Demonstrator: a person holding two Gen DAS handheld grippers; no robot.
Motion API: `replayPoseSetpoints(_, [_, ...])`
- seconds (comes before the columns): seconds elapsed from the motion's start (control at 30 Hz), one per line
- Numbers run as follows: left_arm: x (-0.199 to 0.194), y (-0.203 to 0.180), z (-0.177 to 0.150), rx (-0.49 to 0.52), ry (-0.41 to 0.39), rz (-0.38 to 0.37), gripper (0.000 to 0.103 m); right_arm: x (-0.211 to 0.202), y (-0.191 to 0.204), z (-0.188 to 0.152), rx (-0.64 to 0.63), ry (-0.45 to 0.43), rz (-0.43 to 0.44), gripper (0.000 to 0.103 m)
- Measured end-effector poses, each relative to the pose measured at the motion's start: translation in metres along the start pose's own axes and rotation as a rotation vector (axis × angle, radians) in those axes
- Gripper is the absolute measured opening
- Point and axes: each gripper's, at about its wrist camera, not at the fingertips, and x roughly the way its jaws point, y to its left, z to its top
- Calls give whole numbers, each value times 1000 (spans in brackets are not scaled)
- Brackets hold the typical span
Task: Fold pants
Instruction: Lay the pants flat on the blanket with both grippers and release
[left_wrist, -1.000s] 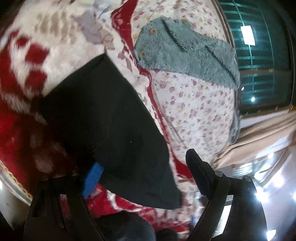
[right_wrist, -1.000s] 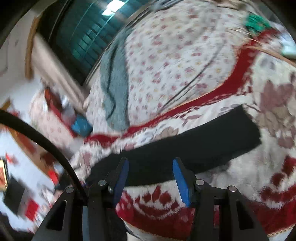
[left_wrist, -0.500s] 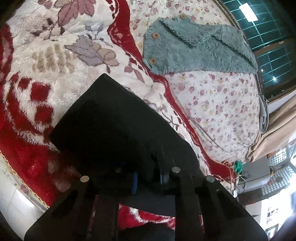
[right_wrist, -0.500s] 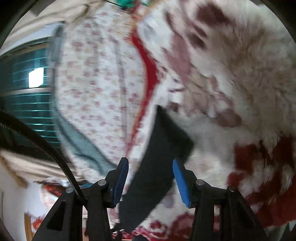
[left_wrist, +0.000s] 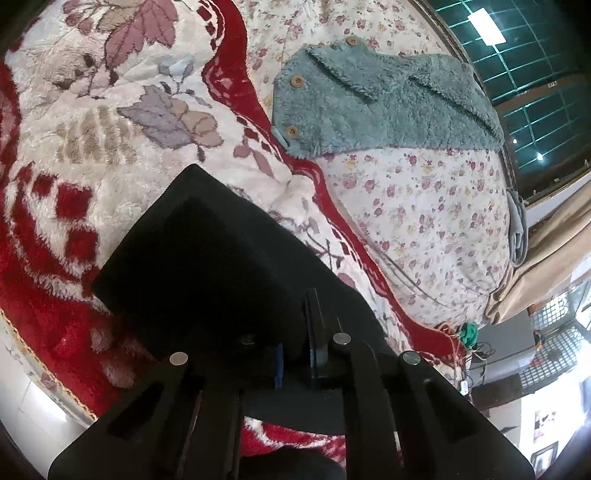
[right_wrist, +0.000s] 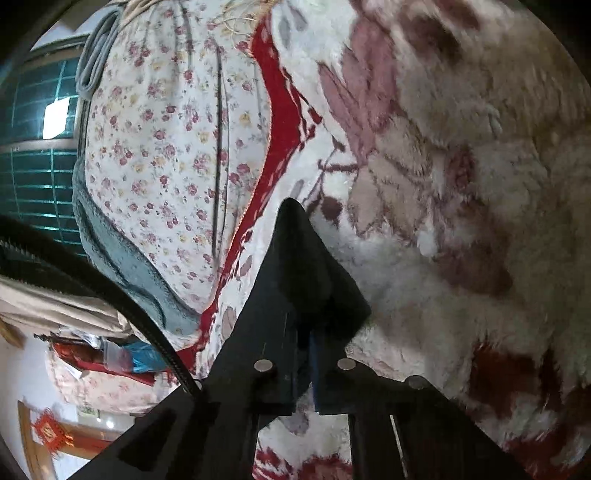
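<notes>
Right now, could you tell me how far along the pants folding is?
Done: the black pants lie as a narrow strip on the red-and-cream blanket. In hand: the left gripper and right gripper have just closed, each pinching an edge. Left: carrying the fold over and flattening it.

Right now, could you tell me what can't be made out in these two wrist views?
- Left wrist: the black pants' near edge is hidden by the left gripper.
- Right wrist: the fold under the right gripper is hidden by its fingers.
- Right wrist: the fluffy blanket is blurred.
</notes>
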Motion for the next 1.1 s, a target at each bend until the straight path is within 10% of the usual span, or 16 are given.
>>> replayPoseSetpoints(0.33, [42,-21,81,-100,-16,-108,6,8,40,36,-13,-83,209,4])
replayPoseSetpoints(0.5, [113,-28,138,-172,17,-41,8,53,60,81,14,-129,216,4])
replayPoseSetpoints(0.63, [166,-11,160,-322,162,-11,48,85,60,113,94,-200,135,31])
replayPoseSetpoints(0.97, [60,1,119,-201,160,-169,59,15,60,49,-136,-144,82,40])
replayPoseSetpoints(1.1, [-15,35,103,-158,41,-100,76,-17,40,32,-135,-121,-2,43])
